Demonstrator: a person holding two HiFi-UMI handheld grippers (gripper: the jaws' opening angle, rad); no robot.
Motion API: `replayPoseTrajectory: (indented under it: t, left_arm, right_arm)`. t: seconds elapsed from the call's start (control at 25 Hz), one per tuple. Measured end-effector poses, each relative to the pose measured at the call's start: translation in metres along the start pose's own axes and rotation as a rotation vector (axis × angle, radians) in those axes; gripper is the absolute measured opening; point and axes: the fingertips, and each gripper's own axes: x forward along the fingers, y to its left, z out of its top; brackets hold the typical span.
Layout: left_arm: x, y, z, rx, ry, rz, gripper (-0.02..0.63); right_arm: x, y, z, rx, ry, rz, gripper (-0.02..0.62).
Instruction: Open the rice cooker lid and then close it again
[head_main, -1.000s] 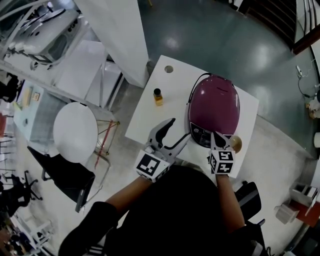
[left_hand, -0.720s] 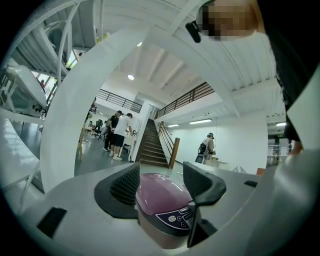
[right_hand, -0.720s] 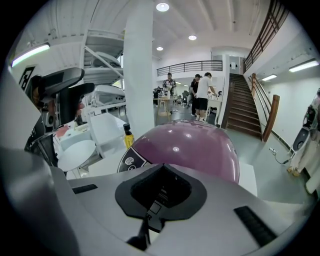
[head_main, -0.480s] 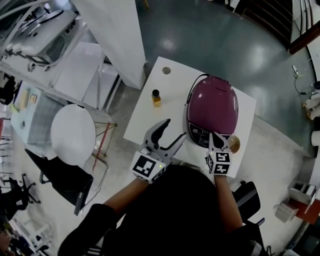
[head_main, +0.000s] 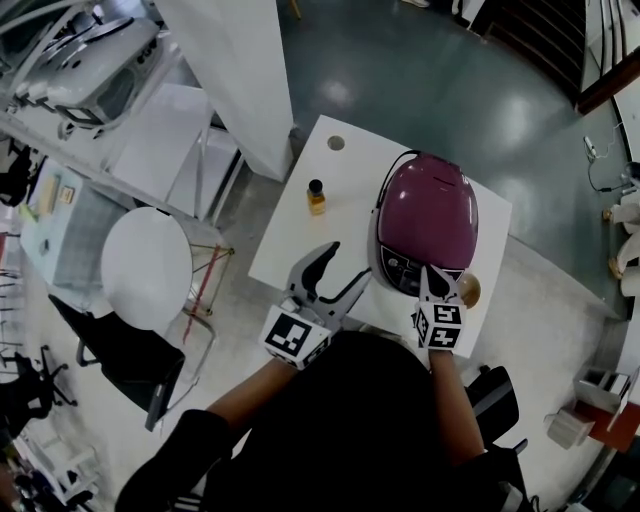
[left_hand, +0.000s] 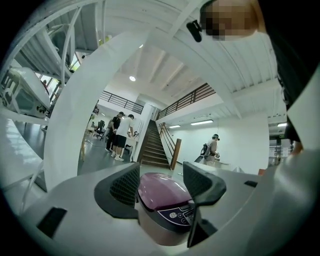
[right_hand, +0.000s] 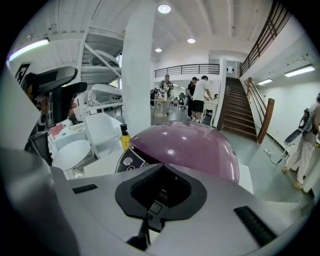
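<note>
Seen from overhead, the left hand-held gripper (head_main: 345, 268) is held level over the near edge of the white worktop (head_main: 300, 235), its jaws spread apart and nothing between them; in its own view the rice cooker (head_main: 428, 212) is framed in the gap but lies beyond the pads, untouched. The right hand-held gripper (head_main: 432, 272) is clenched, its jaws pressed together on nothing, and is tilted downward at the front of the cooker, just over the dark control panel (head_main: 403, 270); whether the tips touch the panel cannot be told. A small tan round object (head_main: 468, 290) is seen just beside this gripper at the near right corner of the worktop. The rice cooker is placed on the right half of the worktop, and its glossy purple lid (right_hand: 190, 145) is shut down flat. A small bottle (head_main: 316, 195) of yellow liquid with a dark cap is stood upright to the cooker's left, well apart from it. Off the worktop to the left, a round white table (head_main: 150, 265) is seen, and behind it a broad white pillar (head_main: 235, 70). Farther back, a group of people (right_hand: 200, 100) is gathered near a staircase (right_hand: 240, 115).
</note>
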Motion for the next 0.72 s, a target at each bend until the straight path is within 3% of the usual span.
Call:
replayPoseTrajectory:
  t: [0.72]
  left_arm:
    - [-0.015,0.004,-0.008,0.015,0.016,0.011,0.250]
  right_arm:
    - [-0.002,0.000,0.002,-0.014,-0.059,-0.080,0.000]
